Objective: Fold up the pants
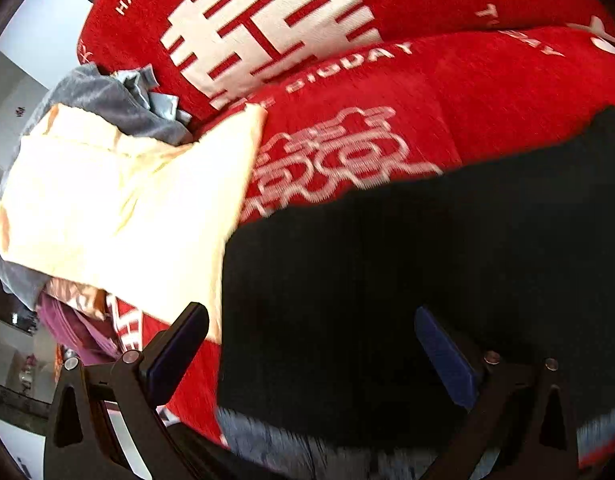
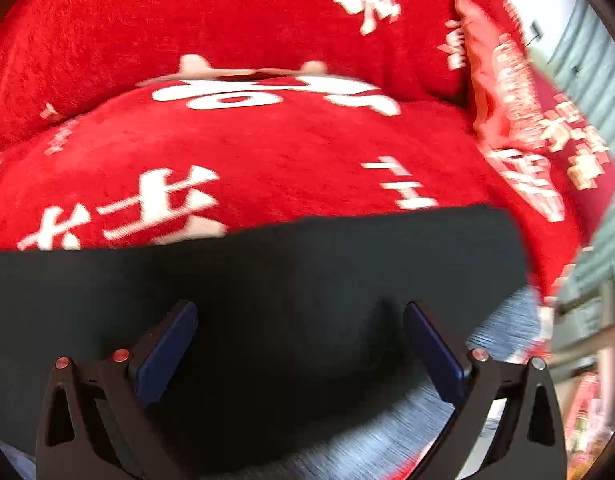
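Note:
Black pants (image 1: 387, 280) lie flat on a red blanket (image 1: 487, 92) with white characters. They also show in the right wrist view (image 2: 267, 280), where their far edge runs across the frame. My left gripper (image 1: 311, 320) is open and empty, its fingers spread above the pants near their left edge. My right gripper (image 2: 299, 316) is open and empty above the pants, near their right end. A blue-grey cloth (image 2: 367, 440) shows under the pants' near edge in the right wrist view.
A cream cloth (image 1: 119, 208) lies left of the pants, over grey clothes (image 1: 107, 100) and a purple garment (image 1: 75, 328). A red patterned pillow (image 2: 527, 140) stands at the right. The blanket's far part (image 2: 227, 20) rises behind.

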The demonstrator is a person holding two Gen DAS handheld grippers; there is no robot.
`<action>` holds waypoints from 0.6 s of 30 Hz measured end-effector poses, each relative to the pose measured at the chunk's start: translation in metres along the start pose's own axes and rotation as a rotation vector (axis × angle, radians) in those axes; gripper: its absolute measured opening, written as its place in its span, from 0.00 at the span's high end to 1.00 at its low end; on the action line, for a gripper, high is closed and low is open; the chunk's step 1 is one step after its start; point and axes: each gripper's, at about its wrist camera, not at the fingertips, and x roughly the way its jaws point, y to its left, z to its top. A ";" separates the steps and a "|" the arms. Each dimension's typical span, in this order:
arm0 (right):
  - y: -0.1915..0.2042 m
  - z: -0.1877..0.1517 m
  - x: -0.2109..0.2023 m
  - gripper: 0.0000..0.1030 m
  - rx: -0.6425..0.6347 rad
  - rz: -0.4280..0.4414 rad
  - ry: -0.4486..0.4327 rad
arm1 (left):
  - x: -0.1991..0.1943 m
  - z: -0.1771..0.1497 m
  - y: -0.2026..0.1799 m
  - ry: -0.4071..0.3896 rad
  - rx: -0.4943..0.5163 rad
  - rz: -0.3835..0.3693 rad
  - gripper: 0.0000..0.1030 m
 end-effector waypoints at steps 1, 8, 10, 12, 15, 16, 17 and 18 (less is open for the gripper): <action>0.009 -0.009 -0.016 0.01 -0.033 0.038 -0.019 | -0.004 -0.007 -0.003 0.002 0.008 -0.011 0.00; 0.122 -0.048 -0.086 0.01 -0.304 0.266 -0.171 | -0.040 -0.028 -0.044 -0.093 0.109 -0.046 0.00; 0.146 -0.048 -0.079 0.01 -0.366 0.256 -0.162 | -0.037 -0.027 -0.041 -0.091 0.120 -0.028 0.00; 0.146 -0.043 -0.063 0.01 -0.378 0.208 -0.151 | -0.028 -0.026 -0.026 -0.071 0.091 0.015 0.00; 0.099 -0.027 -0.029 0.01 -0.276 0.162 -0.120 | -0.007 -0.026 0.008 -0.008 0.018 0.052 0.00; 0.076 -0.022 -0.017 0.01 -0.228 0.132 -0.100 | 0.000 -0.027 0.020 0.015 -0.014 0.039 0.00; 0.046 -0.015 -0.002 0.01 -0.168 0.090 -0.079 | 0.002 -0.027 0.029 0.025 -0.040 0.004 0.00; 0.023 -0.010 0.009 0.01 -0.126 0.056 -0.063 | 0.005 -0.028 0.036 0.038 -0.070 -0.028 0.00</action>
